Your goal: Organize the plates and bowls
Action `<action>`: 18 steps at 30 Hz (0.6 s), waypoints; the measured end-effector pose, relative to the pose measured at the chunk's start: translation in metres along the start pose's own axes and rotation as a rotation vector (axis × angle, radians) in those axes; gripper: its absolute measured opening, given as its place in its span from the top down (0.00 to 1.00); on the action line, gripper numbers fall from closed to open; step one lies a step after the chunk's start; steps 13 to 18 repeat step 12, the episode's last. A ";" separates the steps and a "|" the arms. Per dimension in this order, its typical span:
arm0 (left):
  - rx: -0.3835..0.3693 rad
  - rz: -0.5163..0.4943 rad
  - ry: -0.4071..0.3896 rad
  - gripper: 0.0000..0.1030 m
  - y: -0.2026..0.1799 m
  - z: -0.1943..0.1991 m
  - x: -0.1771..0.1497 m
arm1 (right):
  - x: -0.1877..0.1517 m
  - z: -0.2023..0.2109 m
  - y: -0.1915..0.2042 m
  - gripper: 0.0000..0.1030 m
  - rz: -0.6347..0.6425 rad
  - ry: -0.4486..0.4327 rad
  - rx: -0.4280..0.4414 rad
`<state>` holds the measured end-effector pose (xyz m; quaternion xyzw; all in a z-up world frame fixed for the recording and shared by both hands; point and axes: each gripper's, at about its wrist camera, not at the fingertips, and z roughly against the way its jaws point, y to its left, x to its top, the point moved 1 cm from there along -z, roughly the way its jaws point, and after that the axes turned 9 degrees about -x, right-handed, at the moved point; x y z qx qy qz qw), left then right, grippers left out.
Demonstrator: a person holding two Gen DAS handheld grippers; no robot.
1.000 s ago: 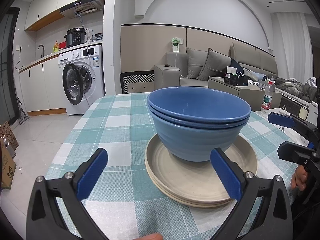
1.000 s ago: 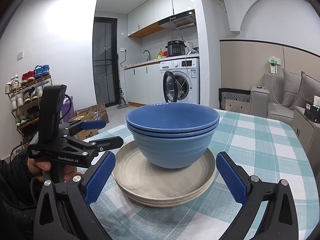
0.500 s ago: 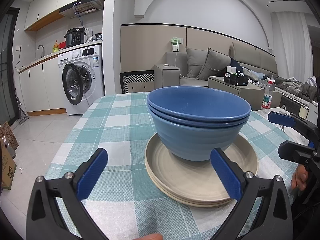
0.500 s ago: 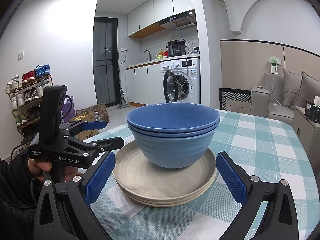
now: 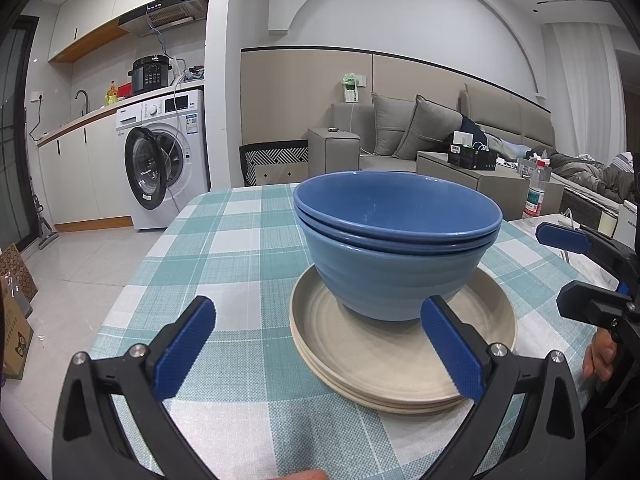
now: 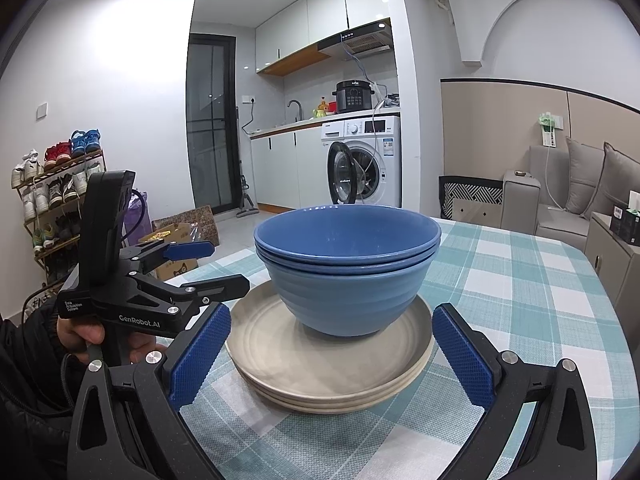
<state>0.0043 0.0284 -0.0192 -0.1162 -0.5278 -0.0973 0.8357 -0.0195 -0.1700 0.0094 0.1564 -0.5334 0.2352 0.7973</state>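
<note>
Nearest us, our left gripper [image 5: 320,348] stands wide, its blue pads clear of everything and holding nothing; our right gripper [image 6: 332,354] is spread just as wide and empty. Between the two lies the stack of beige plates [image 5: 404,364] on the teal checked tablecloth [image 5: 224,248]; the nested blue bowls [image 6: 346,268] sit on the top plate. Beyond the table we see a washing machine [image 5: 166,160] with its door ajar and a grey sofa [image 5: 440,132].
</note>
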 end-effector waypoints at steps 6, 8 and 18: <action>0.000 0.001 0.000 0.00 0.000 0.000 0.000 | 0.000 -0.001 0.001 0.01 0.001 0.004 0.001; -0.005 0.001 0.001 0.00 0.000 0.000 -0.001 | -0.001 -0.001 0.002 0.01 0.002 0.005 0.002; -0.008 0.007 0.004 0.00 0.000 0.000 -0.002 | -0.001 -0.001 0.002 0.01 0.001 0.005 0.002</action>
